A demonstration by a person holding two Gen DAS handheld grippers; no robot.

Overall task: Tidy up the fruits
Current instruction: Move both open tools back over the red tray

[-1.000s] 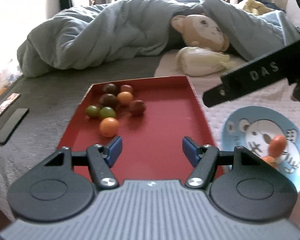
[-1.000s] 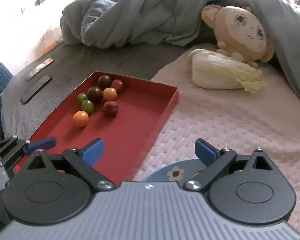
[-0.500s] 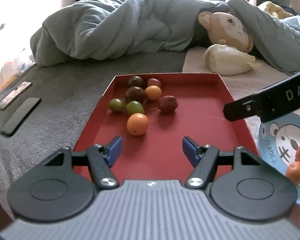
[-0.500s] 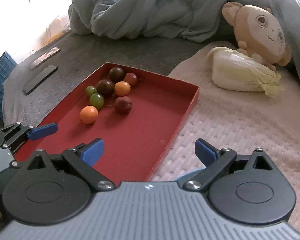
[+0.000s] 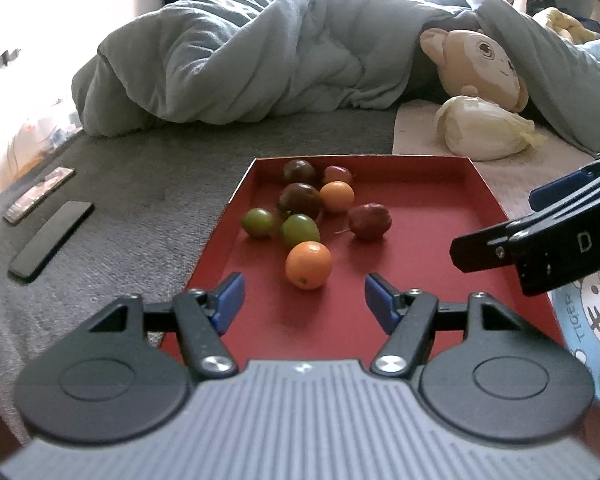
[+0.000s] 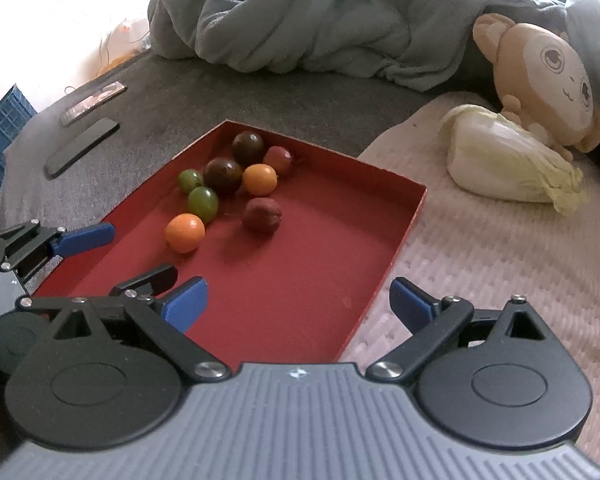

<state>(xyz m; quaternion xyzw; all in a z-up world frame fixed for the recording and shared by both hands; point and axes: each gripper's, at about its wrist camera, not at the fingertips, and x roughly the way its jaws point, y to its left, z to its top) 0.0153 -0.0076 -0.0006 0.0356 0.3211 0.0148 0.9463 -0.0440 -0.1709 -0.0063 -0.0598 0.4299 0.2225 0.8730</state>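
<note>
Lining up for a pick, I'd judge. Left wrist view: left gripper [image 5: 304,300] w/ fingers spread, empty, low over the red tray [image 5: 480,196], aimed at the nearest orange fruit [image 5: 308,265] just ahead. Fruit is near-round, no clear long axis; stem dimple faces the camera. Blue plate [image 5: 576,320] at right already has orange pieces.

Right wrist view: right gripper [image 6: 298,304] open too, holding nothing, over the tray's near right edge. Same orange fruit [image 6: 185,233] sits front-left of the cluster. Next: ease fwd, straddle it, close gently.
</note>
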